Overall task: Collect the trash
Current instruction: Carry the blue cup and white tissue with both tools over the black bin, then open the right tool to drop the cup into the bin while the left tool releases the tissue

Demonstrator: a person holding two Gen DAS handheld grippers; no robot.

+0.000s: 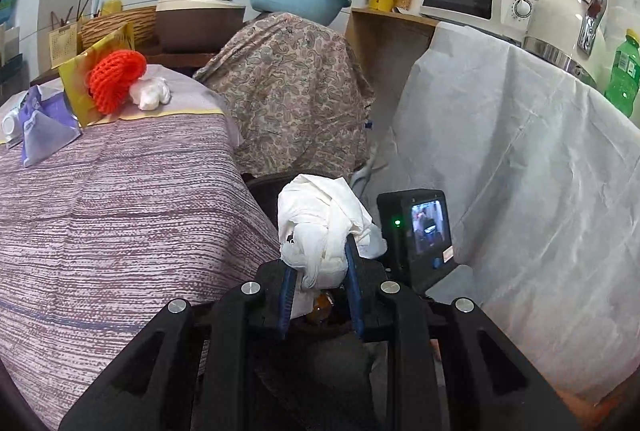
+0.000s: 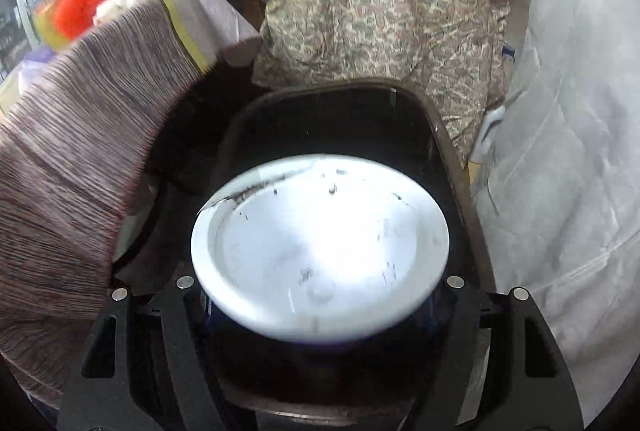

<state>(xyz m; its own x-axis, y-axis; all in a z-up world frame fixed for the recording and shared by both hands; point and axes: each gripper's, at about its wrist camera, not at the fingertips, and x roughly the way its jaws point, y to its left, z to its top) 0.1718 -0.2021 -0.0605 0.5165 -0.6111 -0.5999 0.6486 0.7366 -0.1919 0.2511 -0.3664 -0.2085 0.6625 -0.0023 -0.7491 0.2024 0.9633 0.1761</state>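
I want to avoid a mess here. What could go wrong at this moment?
1. The left gripper pinches the crumpled tissue only at its lower part; loose folds may slip out.
2. The white plate, held by the right gripper over the dark bin, looks tilted and might slide in.

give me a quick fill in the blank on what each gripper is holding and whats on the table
The left gripper is shut on a crumpled white ____.
The right gripper holds a white ____ over a dark bin.
On the striped tablecloth, the knitted item beside another white wad is coloured ____.

Missing words: tissue; plate; red
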